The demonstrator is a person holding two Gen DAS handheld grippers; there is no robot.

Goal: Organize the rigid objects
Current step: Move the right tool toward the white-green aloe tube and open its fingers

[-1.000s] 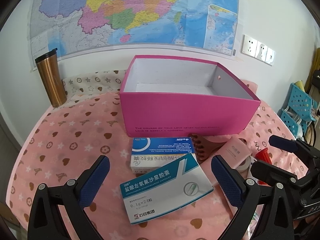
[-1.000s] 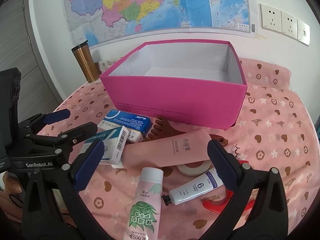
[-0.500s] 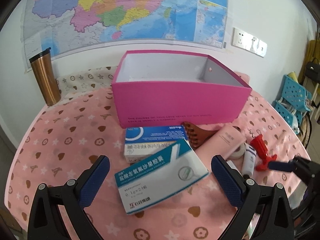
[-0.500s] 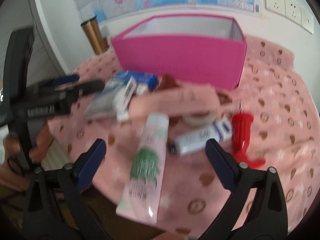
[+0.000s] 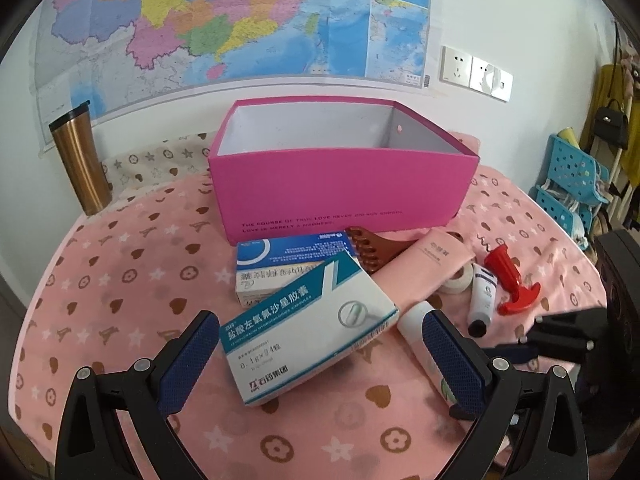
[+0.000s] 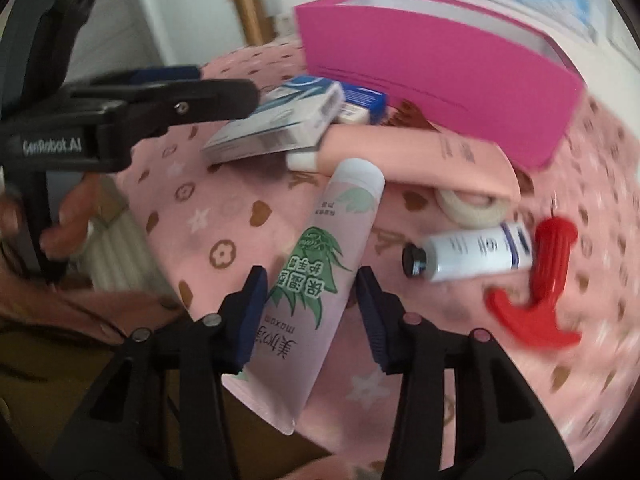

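Observation:
An open pink box (image 5: pixel 344 184) stands on the pink patterned tablecloth (image 5: pixel 120 280). In front of it lie a white-and-teal medicine box (image 5: pixel 308 328) on a blue one (image 5: pixel 292 256), a brown comb (image 5: pixel 372 252), a pink tube (image 5: pixel 424 268), a tape roll (image 6: pixel 468 208), a small white tube (image 6: pixel 472 256) and a red corkscrew (image 6: pixel 548 272). My left gripper (image 5: pixel 320 360) is open, low over the near end of the medicine box. My right gripper (image 6: pixel 311 312) is closing around a green-leaf tube (image 6: pixel 320 280) that lies on the cloth. A thin gap remains at the right pad.
A bronze tumbler (image 5: pixel 80 160) stands at the back left by the wall with the map. Blue plastic crates (image 5: pixel 572 184) stand off the table to the right. The near table edge (image 6: pixel 224 364) runs under the tube's tail. A hand (image 6: pixel 60 220) holds the left gripper.
My right gripper has come down and rolled over the green-leaf tube, and its jaws have narrowed from wide open to just outside the tube. The left gripper has edged toward the medicine boxes.

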